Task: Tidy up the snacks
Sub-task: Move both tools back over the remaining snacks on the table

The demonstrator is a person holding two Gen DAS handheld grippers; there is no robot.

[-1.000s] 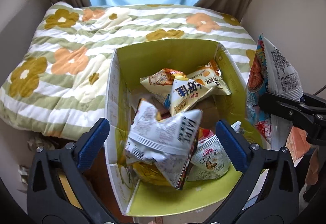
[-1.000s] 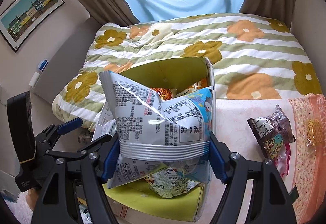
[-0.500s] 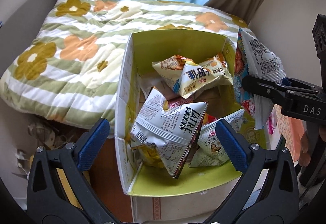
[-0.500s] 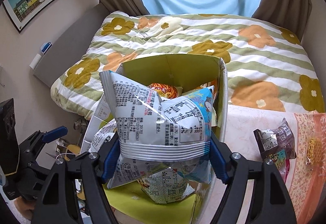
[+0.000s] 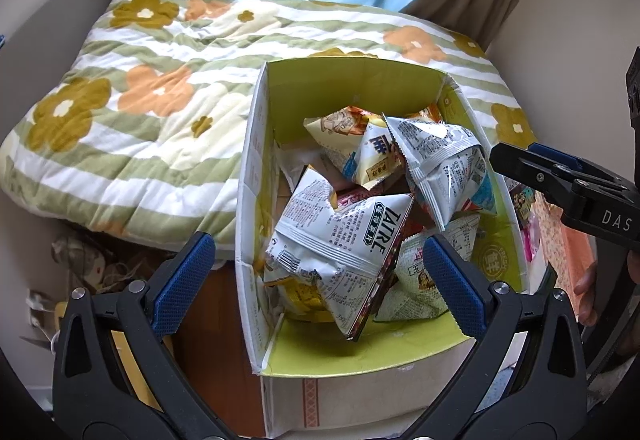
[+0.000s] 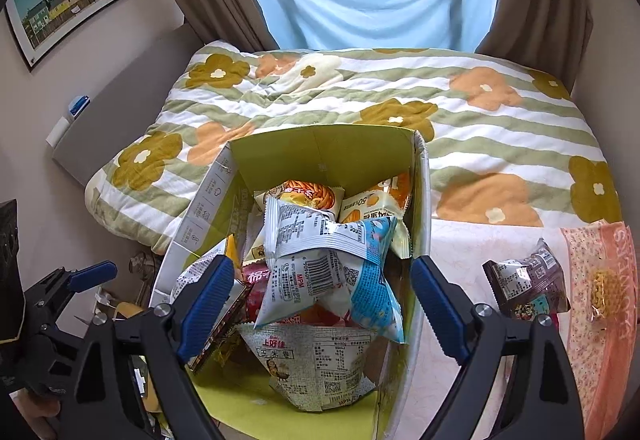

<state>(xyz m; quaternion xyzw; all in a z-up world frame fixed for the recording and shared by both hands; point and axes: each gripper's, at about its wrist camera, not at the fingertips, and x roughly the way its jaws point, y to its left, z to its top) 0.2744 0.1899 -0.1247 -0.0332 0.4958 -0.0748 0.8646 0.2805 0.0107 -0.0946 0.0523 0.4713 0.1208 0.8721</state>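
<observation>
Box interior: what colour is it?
Yellow-green, inside the box; clearest in the right wrist view.

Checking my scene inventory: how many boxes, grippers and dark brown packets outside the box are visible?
Box: 1
Grippers: 2, the left gripper and the right gripper
Dark brown packet outside the box: 1
Total: 4

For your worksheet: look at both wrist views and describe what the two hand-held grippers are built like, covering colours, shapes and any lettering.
The left gripper and the right gripper share one design: two angular black arms that spread in a V, with silver pivot bolts, each ending in a ribbed blue pad. Seen from the left wrist view, the right gripper's black body carries white "DAS" lettering. No cables or sleeves are visible.
</observation>
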